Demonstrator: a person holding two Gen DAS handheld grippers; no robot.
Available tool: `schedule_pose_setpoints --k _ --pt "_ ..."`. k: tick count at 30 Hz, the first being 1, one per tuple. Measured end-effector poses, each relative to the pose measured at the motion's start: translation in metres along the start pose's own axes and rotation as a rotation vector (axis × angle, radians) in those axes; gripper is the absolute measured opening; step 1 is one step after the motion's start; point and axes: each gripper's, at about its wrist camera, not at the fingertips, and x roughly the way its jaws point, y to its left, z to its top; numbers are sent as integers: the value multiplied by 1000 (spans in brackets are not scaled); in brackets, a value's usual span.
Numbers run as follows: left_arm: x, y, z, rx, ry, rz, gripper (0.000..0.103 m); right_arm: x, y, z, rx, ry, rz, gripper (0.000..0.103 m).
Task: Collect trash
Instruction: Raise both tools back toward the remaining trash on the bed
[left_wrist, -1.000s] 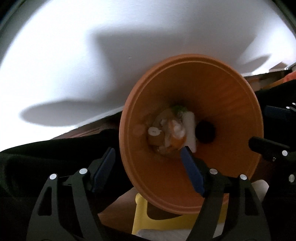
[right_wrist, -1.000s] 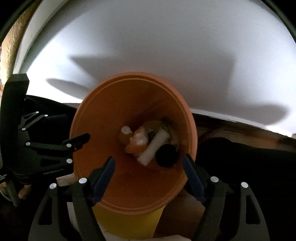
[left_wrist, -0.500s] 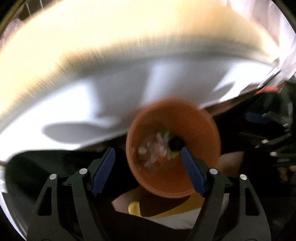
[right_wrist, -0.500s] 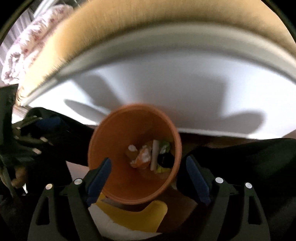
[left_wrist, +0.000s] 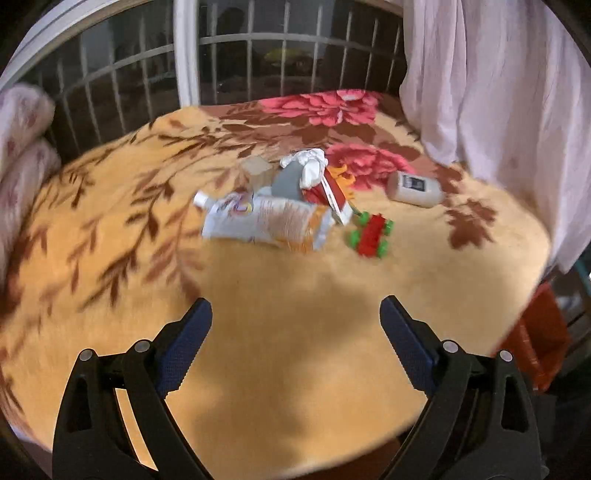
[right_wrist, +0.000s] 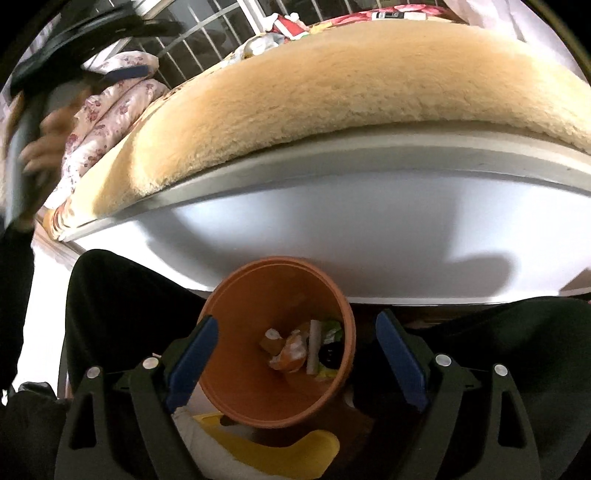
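1. Left wrist view: we see our left tool (left_wrist: 295, 343) with its fingers spread wide and nothing between them, above a floral blanket (left_wrist: 110, 229) on a bed.
2. We see a heap of trash on the blanket: a white squeezed tube (left_wrist: 258, 219), a red carton (left_wrist: 330, 192), crumpled white paper (left_wrist: 308, 166) and a small cardboard box (left_wrist: 256, 170).
3. Just beside the heap lie a red-and-green toy (left_wrist: 371, 234) and a pale bottle (left_wrist: 415, 188).
4. Right wrist view: our right tool (right_wrist: 295, 358) is also wide open, above an orange pot (right_wrist: 255, 384).
5. We see scraps (right_wrist: 295, 354) at the pot's bottom, below the bed's edge.
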Motion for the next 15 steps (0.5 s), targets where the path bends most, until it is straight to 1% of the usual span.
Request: schedule_pose_setpoints --k 1,2,3,4,5,6,8,10,12,13,14,15 --pt "10 1 7 -19 21 -4 90 -2 1 0 -1 -7 -2 85" --pt "17 4 12 -53 42 -27 90 -8 -1 3 -4 -23 -3 85" --pt "22 7 17 -97 60 -55 90 -15 -3 7 -9 -40 0 85" --pt "31 13 23 -164 78 -89 90 -22 -4 13 -15 -58 7 85" --pt "37 16 28 -213 85 -106 90 -28 -5 19 -20 -77 11 86" --pt "44 19 33 -256 87 -113 90 -32 -6 25 -22 -97 16 86" --pt "57 25 48 -334 84 -88 90 -42 -10 38 -20 -129 26 86" --pt "69 27 62 -383 84 -69 90 -47 -14 46 -15 -154 29 86" --pt "84 26 76 -399 87 -47 90 -48 -16 49 -11 -168 29 86" --pt "88 23 81 -388 91 -30 90 -48 -19 49 -9 -171 29 86" --pt "91 18 85 -362 93 -16 90 -47 -20 48 -6 -171 24 86" --pt "94 7 90 -307 85 -5 90 -46 -20 47 -2 -168 19 86"
